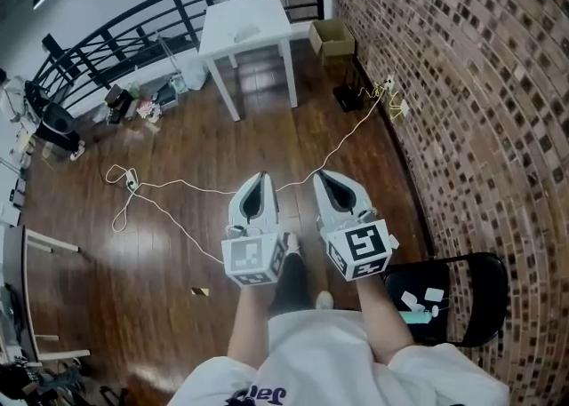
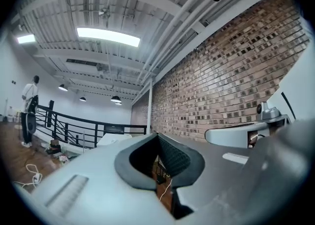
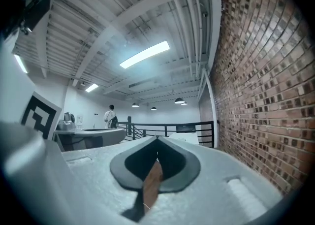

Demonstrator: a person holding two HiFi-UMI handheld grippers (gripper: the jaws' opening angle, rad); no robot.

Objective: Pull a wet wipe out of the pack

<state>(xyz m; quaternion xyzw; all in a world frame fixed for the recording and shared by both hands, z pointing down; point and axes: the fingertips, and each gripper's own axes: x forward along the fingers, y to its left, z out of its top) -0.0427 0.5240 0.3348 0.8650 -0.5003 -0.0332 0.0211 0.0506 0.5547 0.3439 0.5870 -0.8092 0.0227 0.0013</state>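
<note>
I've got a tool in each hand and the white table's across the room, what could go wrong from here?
A white cable snakes over the floor between you and the white table; a foot might catch it. The black chair stands close on your right, easy to bump. The left tool and right tool are shut and empty, and I can't make out a wipe pack.
</note>
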